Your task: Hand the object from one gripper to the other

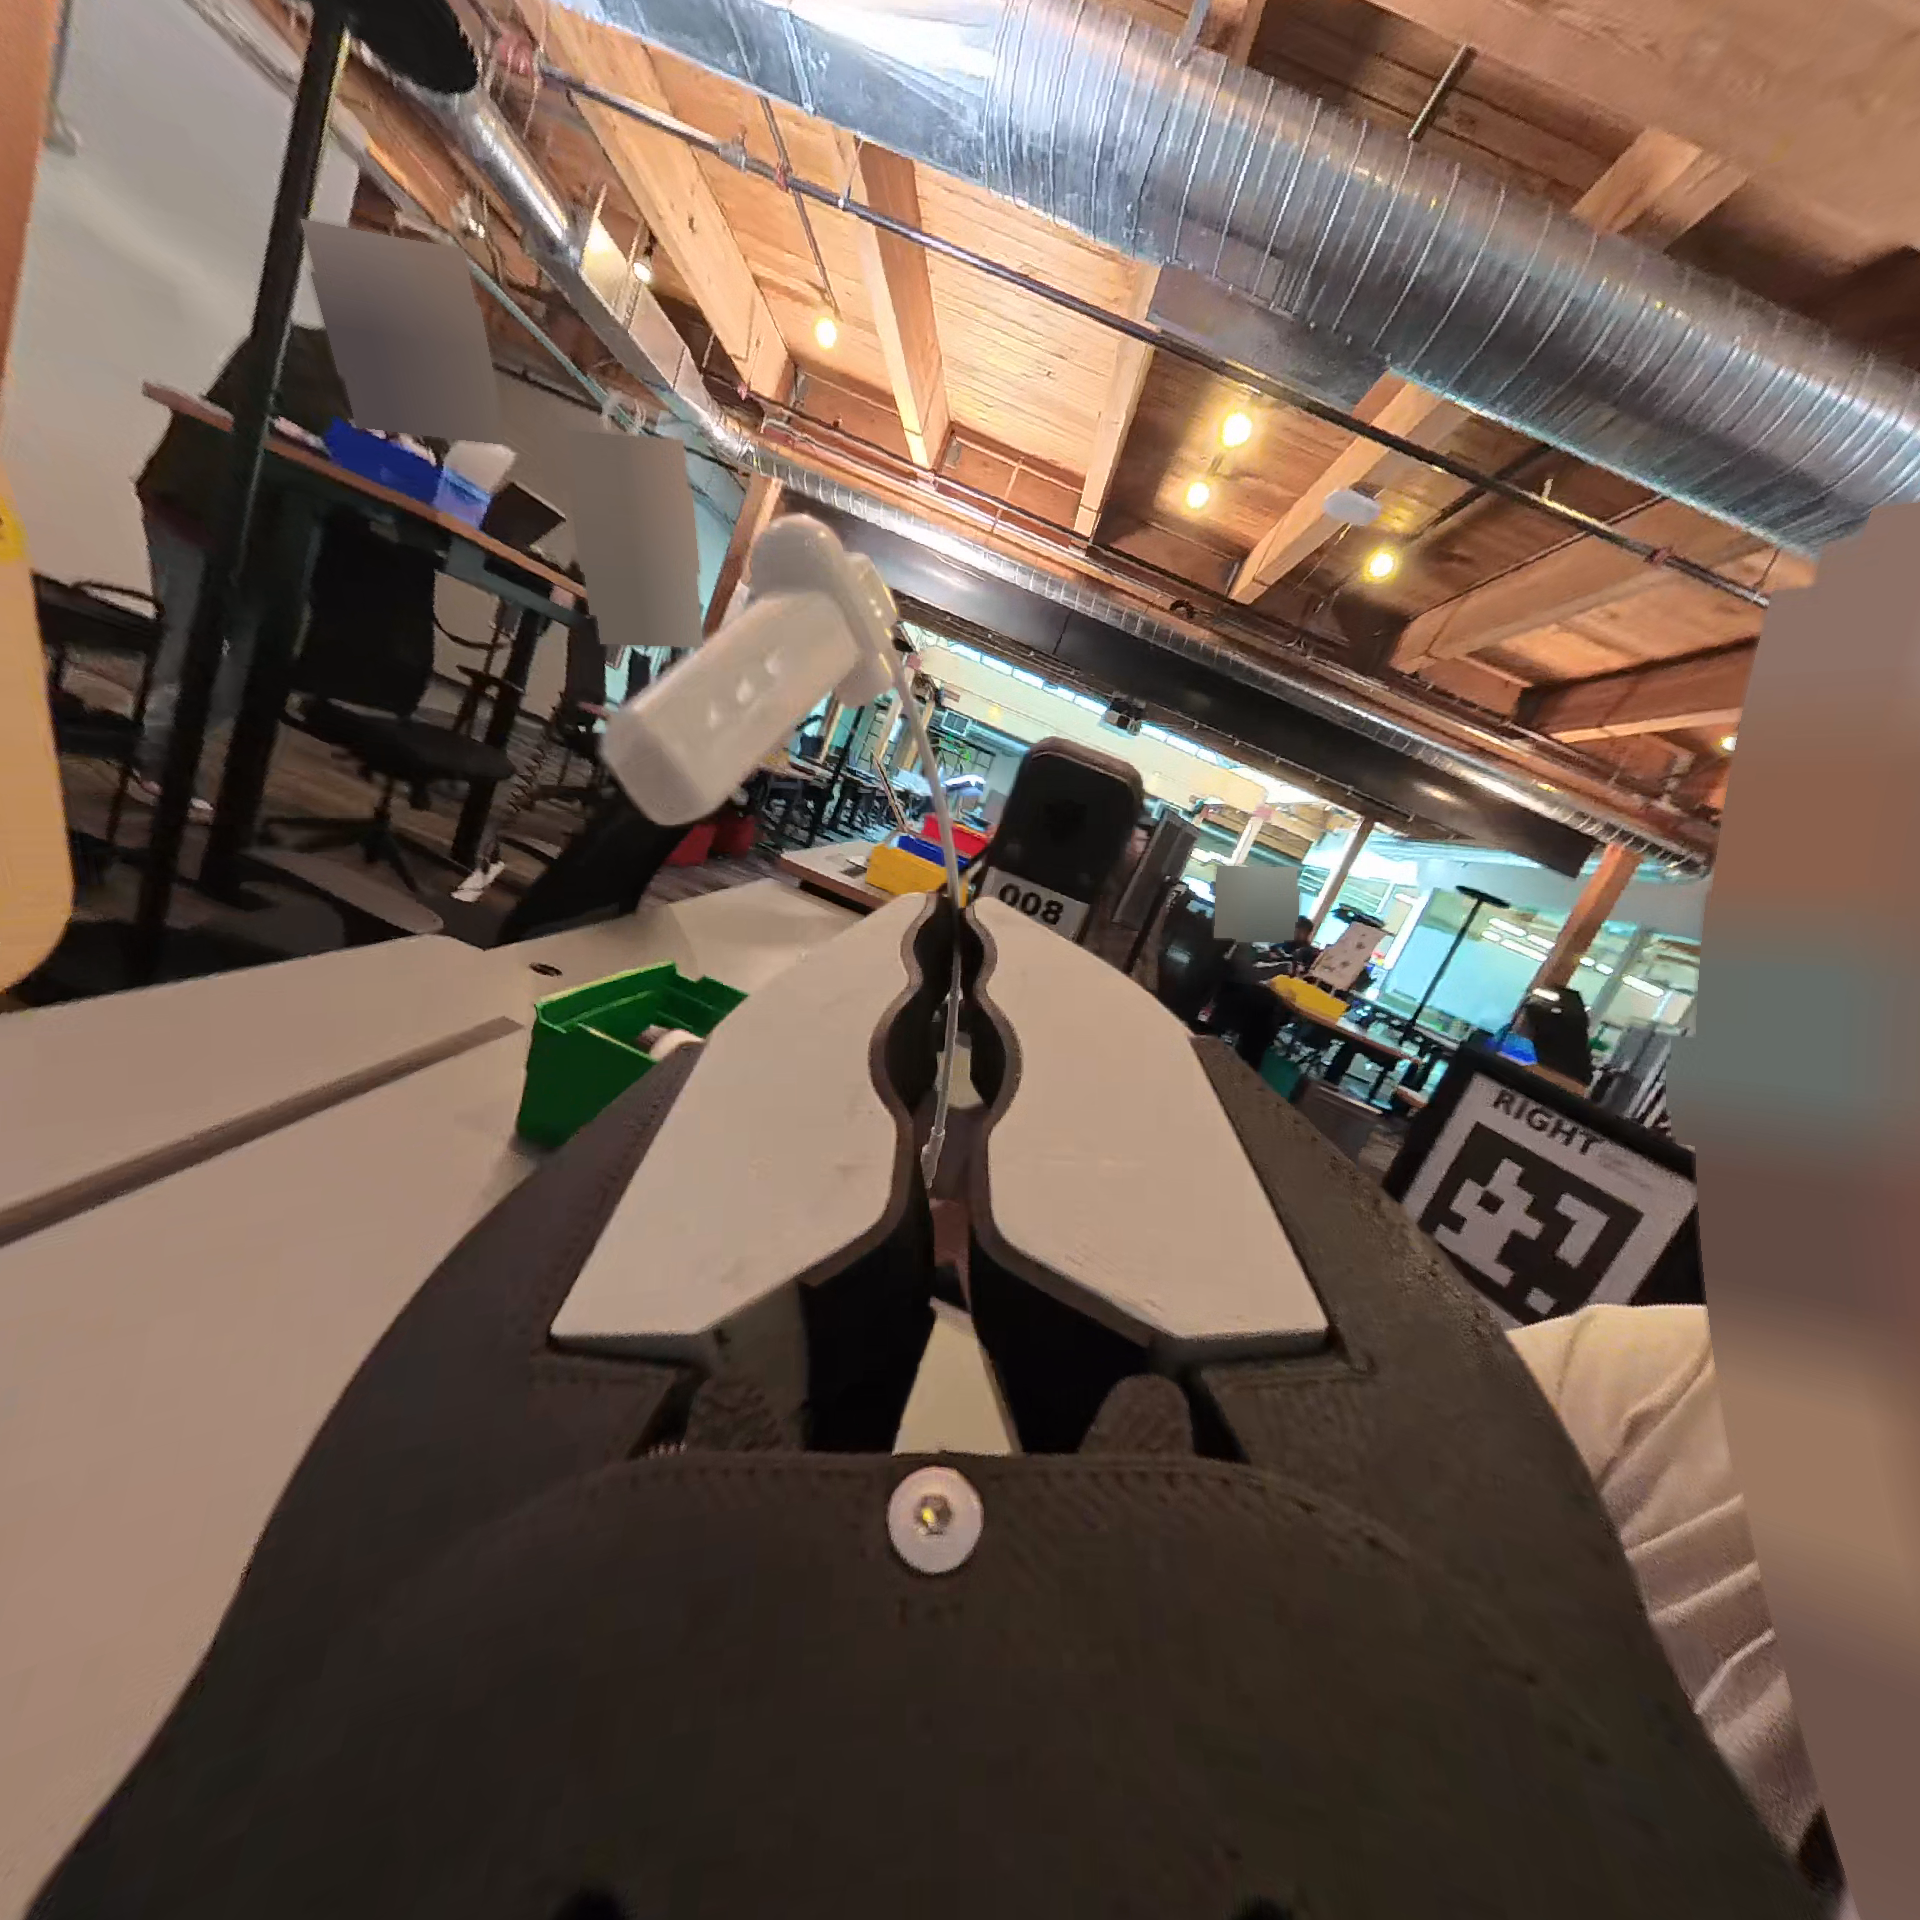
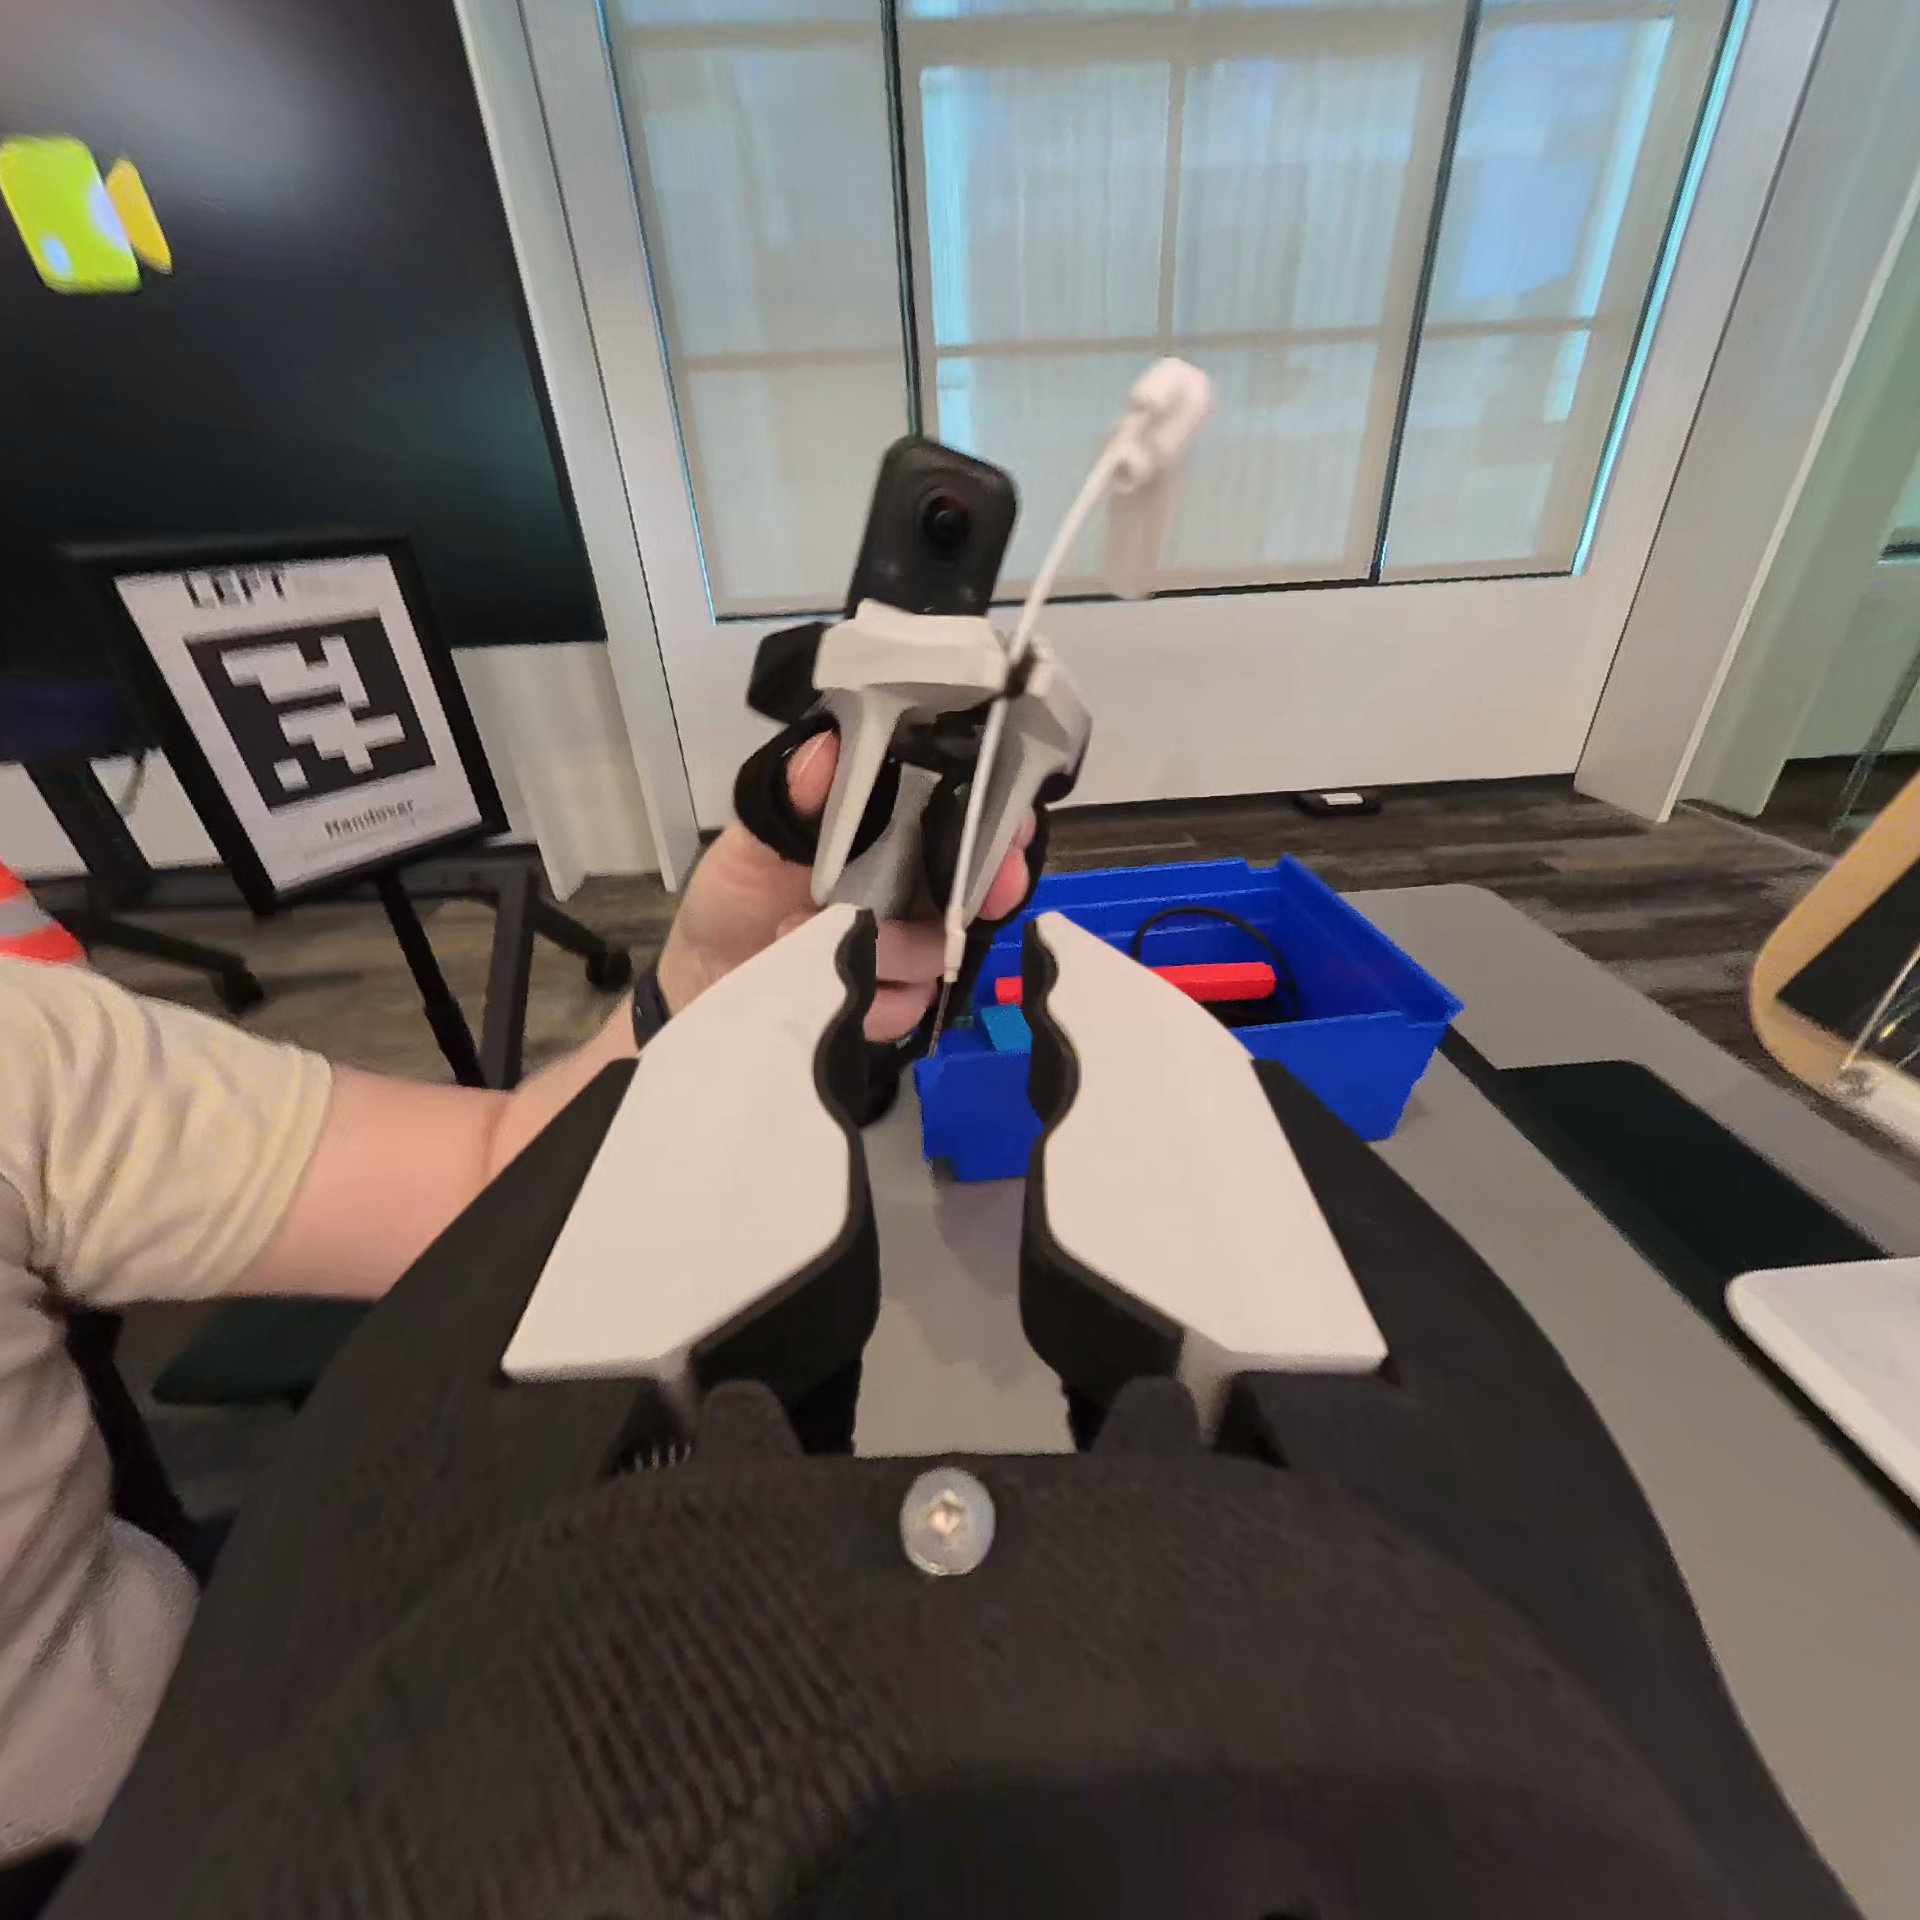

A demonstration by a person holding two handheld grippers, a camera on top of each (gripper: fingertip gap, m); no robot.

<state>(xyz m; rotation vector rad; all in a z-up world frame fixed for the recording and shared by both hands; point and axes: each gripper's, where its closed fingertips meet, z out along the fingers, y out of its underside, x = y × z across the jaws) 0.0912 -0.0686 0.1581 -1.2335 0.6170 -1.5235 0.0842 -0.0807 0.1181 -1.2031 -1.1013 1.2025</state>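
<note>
Nearest in the left wrist view: left gripper (image 1: 951,920), white fingers (image 1: 790,1122) pressed together on the thin white cable (image 1: 940,997) of the object. Cable running up out of the fingertips in a curve, ending in a white plug (image 1: 743,681) held in the air, tilted, well above the table (image 1: 208,1195). Green bin (image 1: 582,1070) on the table just left of the fingers, toward the far edge, with a white roll inside.

Nearest in the right wrist view: right gripper (image 2: 951,971), fingers (image 2: 727,1153) spread apart, holding nothing. Just beyond them, left gripper (image 2: 1013,681) held upright in a hand (image 2: 748,904), clamped on the cable (image 2: 1060,561), plug (image 2: 1153,457) up high against the window. Lower cable end (image 2: 956,935) hanging between the right fingertips, contact impossible to tell. Blue bin (image 2: 1340,1049) on the table behind, holding a red bar (image 2: 1195,979), a blue block and a black cord. Marker board (image 2: 312,717) on a stand off the table's left edge.
</note>
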